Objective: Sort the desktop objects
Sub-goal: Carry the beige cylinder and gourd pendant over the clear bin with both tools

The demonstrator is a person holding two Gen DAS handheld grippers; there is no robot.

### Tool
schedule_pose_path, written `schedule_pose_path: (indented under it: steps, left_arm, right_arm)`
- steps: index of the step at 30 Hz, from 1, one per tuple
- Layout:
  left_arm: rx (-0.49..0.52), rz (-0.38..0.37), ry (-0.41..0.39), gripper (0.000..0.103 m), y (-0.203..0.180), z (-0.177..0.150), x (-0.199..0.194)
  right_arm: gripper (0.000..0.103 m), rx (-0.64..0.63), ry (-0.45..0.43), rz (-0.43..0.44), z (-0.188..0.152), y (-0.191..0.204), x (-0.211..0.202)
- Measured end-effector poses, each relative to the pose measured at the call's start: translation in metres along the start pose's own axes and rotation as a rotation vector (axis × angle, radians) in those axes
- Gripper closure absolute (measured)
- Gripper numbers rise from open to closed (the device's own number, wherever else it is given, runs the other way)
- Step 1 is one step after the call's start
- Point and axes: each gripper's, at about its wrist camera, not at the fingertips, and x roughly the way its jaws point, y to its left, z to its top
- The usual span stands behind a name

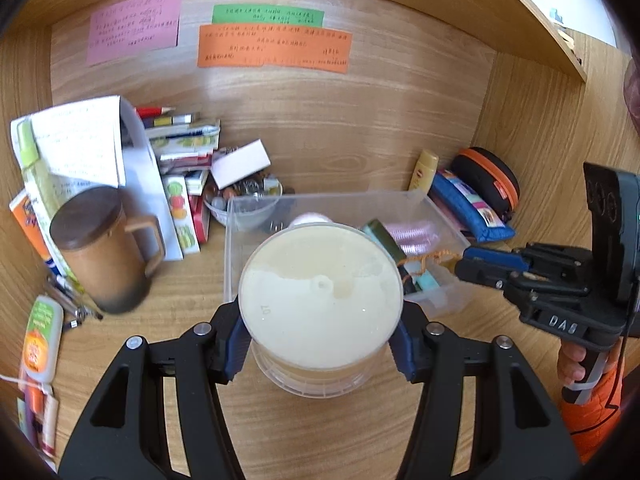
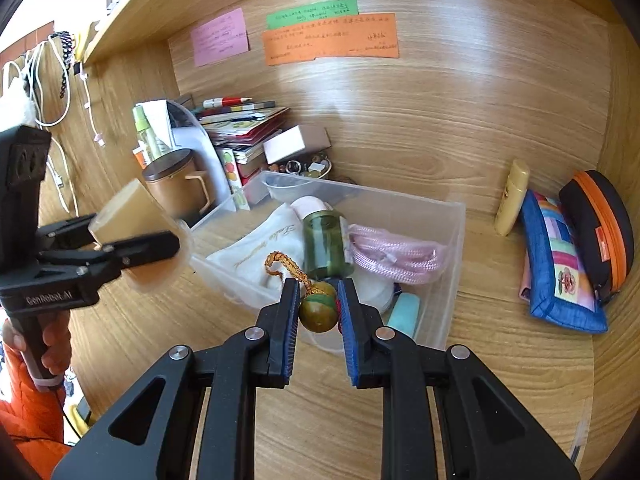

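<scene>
My left gripper [image 1: 320, 332] is shut on a clear round plastic jar [image 1: 320, 300] with a cream bottom, held in the air in front of the clear storage bin [image 1: 440, 300]; it also shows in the right wrist view [image 2: 132, 220]. My right gripper [image 2: 318, 312] is shut on a green-brown bead ball [image 2: 318, 308] with an orange braided cord [image 2: 286, 266], over the bin's near edge [image 2: 444, 280]. In the bin lie a green bottle [image 2: 326, 244], a pink cord coil [image 2: 396, 256], a white pouch [image 2: 260, 248] and a teal item [image 2: 404, 314].
A brown lidded mug [image 1: 100, 248], stacked booklets and papers [image 1: 176, 168] and a bowl of small items [image 1: 244, 196] stand at back left. A yellow tube [image 2: 512, 196], blue patchwork pouch [image 2: 560, 272] and black-orange case [image 2: 600, 232] lie at right. Coloured notes [image 1: 272, 44] hang on the back wall.
</scene>
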Motion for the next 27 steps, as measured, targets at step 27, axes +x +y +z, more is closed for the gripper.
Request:
schedule_pose_path:
  steps: [27]
  left_arm:
    - [0.038, -0.006, 0.130, 0.045, -0.007, 0.021, 0.088]
  right_arm:
    - [0.085, 0.051, 0.080, -0.023, -0.001, -0.037, 0.042]
